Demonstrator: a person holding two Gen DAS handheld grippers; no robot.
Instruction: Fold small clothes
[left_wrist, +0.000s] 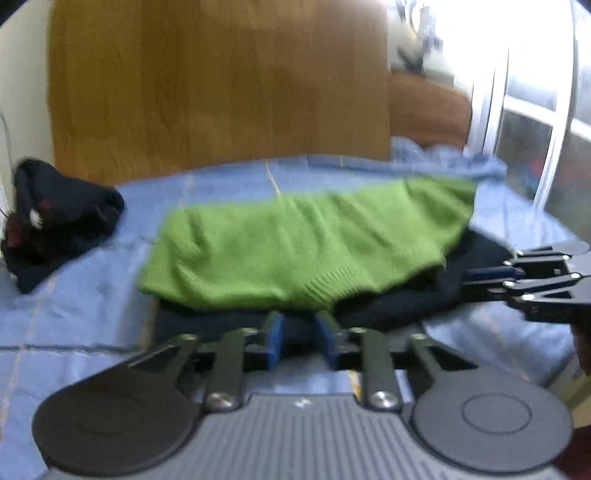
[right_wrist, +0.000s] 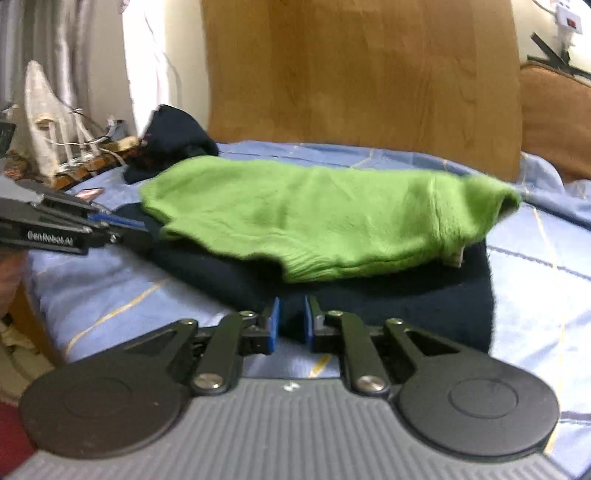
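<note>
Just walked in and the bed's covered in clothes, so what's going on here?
A person with a gripper in each hand is folding small clothes on a blue bedsheet. A green knit sweater lies on top of a dark navy garment. The left gripper and right gripper both sit at the navy garment's near edge, fingers slightly apart, gripping nothing clearly yet. Another dark garment lies bunched further off.

Wooden headboard (right_wrist: 358, 74) at 12 o'clock behind the blue bed sheet (right_wrist: 535, 251); brown cushion (right_wrist: 554, 122) at 2 o'clock; model sailing ship (right_wrist: 48, 122) and grey curtain (right_wrist: 55, 44) at 10 o'clock.
</note>
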